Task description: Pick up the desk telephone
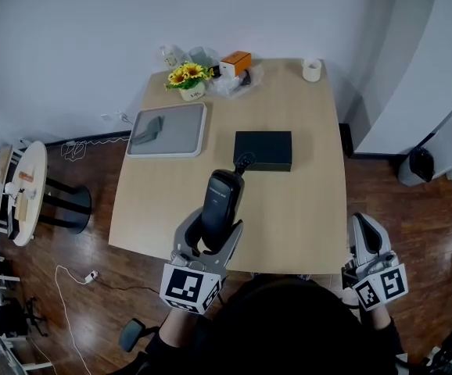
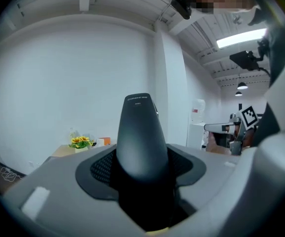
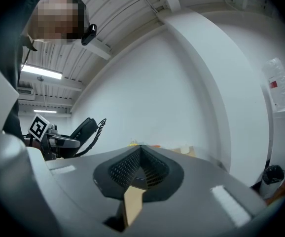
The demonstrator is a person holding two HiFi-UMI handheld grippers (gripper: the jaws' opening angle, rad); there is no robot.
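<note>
My left gripper (image 1: 213, 239) is shut on the black telephone handset (image 1: 220, 200) and holds it upright above the table's near edge. In the left gripper view the handset (image 2: 141, 137) stands up between the two jaws. A coiled cord (image 1: 244, 161) runs from the handset to the black telephone base (image 1: 263, 150), which sits mid-table. My right gripper (image 1: 366, 239) is off the table's near right corner, its jaws shut together with nothing in them (image 3: 140, 168). The right gripper view also catches the lifted handset (image 3: 85, 129) at its left.
On the wooden table (image 1: 304, 209) a grey tray (image 1: 168, 130) holds a grey cloth. At the far edge are a pot of sunflowers (image 1: 189, 80), an orange box (image 1: 236, 61) and a white roll (image 1: 312, 69). A round side table (image 1: 29, 190) stands to the left.
</note>
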